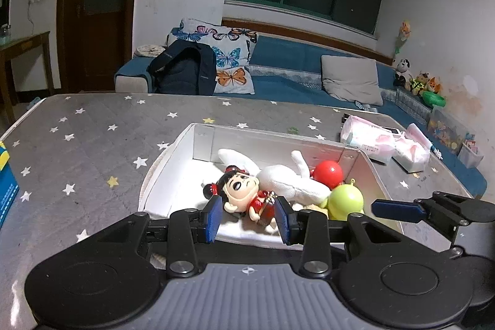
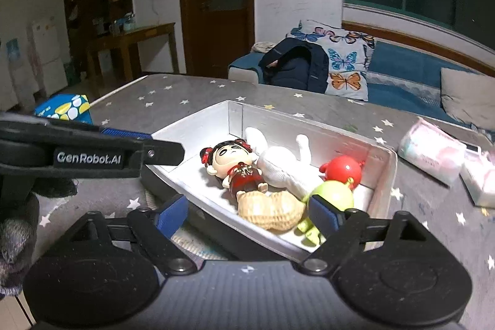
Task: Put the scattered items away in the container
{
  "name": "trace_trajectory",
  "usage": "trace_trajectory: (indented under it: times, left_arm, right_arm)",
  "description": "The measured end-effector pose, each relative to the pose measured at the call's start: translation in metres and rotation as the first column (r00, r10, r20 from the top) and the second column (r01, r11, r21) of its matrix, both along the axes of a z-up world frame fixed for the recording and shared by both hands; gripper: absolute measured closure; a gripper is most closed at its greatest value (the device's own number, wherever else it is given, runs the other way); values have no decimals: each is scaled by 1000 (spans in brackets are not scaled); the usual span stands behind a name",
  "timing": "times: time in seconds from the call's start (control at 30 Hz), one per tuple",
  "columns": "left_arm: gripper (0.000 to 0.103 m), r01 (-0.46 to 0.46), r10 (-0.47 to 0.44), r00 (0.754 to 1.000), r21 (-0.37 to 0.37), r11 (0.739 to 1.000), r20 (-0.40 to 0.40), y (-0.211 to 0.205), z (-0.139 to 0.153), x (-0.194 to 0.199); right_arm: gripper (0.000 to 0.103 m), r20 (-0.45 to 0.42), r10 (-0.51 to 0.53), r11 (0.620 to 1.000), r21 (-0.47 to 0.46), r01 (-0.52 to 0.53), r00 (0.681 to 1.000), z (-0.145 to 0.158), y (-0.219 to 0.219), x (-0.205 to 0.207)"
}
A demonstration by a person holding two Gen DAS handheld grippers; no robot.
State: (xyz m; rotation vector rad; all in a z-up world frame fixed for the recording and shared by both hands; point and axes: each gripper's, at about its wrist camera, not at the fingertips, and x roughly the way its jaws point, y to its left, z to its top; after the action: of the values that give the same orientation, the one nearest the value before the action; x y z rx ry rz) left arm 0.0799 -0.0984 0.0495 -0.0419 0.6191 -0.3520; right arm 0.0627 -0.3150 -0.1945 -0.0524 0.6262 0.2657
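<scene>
A white box point(image 1: 201, 141) stands on the grey starred tablecloth point(image 1: 92, 144). In it lie a doll in red point(image 1: 244, 190), a white plush point(image 1: 287, 178), a red ball toy point(image 1: 329, 172) and a green toy point(image 1: 345, 200). The right wrist view shows the same box point(image 2: 235, 116) with the doll point(image 2: 232, 163), the white plush point(image 2: 278, 166), the red toy point(image 2: 342, 170), the green toy point(image 2: 332, 194) and a tan peanut-shaped toy point(image 2: 272, 209). My left gripper point(image 1: 247, 218) hangs open above the box's near edge, holding nothing. My right gripper point(image 2: 247, 215) is wide open over the near rim, its pads touching nothing.
Pink-and-white tissue packs point(image 1: 371, 141) lie to the right of the box, seen too in the right wrist view point(image 2: 430, 153). A blue and yellow carton point(image 2: 65, 107) sits at the table's left edge. A blue sofa point(image 1: 294, 82) with cushions runs behind the table.
</scene>
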Motion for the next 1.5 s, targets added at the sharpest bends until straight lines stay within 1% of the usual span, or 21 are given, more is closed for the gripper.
trace_trajectory:
  times: [0.03,0.13,0.27,0.37,0.53,0.63,0.73,0.77,0.9,1.2,1.4,1.5]
  left_arm:
    - [64,0,0,1000,0,1000,0,0,0,-3]
    - [64,-5,5,1000,3,1000,-2,2,-2,-11]
    - [64,-5,5,1000,4,1000,-8,3,-4,-22]
    - [64,-9,9,1000,12,1000,-13,5,-7,-29]
    - [64,-23,23,1000,16,1000,-15,9,-7,-40]
    - [64,-33,34,999,24,999,-16,10,-8,-44]
    - [64,-45,46,999,46,998,-10,10,-9,-49]
    - [64,-50,50,999,55,997,-9,10,-10,-50]
    - [64,-54,55,998,71,996,-13,12,-15,-56]
    - [64,-70,71,997,79,994,-16,15,-20,-65]
    - [64,-88,90,996,126,988,-11,12,-24,-69]
    - [64,-89,91,996,135,987,-11,11,-27,-70]
  right_arm:
    - [10,5,-9,1000,0,9,1000,0,0,-4]
    - [10,15,-27,1000,0,27,1000,0,-2,-17]
    - [8,15,-52,998,23,51,999,0,-4,-29]
    - [6,14,-69,997,35,68,998,0,-5,-36]
    - [6,12,-95,995,28,95,995,-2,-4,-43]
    - [3,10,-113,993,36,113,994,-3,-5,-46]
    - [2,8,-131,991,30,131,991,-6,-6,-49]
    - [0,7,-136,990,28,136,991,-7,-6,-50]
    - [0,-2,-157,987,23,157,988,-11,-6,-53]
    - [0,-29,-189,982,21,189,982,-19,-4,-55]
    - [0,-48,-197,980,2,197,979,-26,2,-56]
    - [0,-61,-197,980,-2,197,979,-31,3,-56]
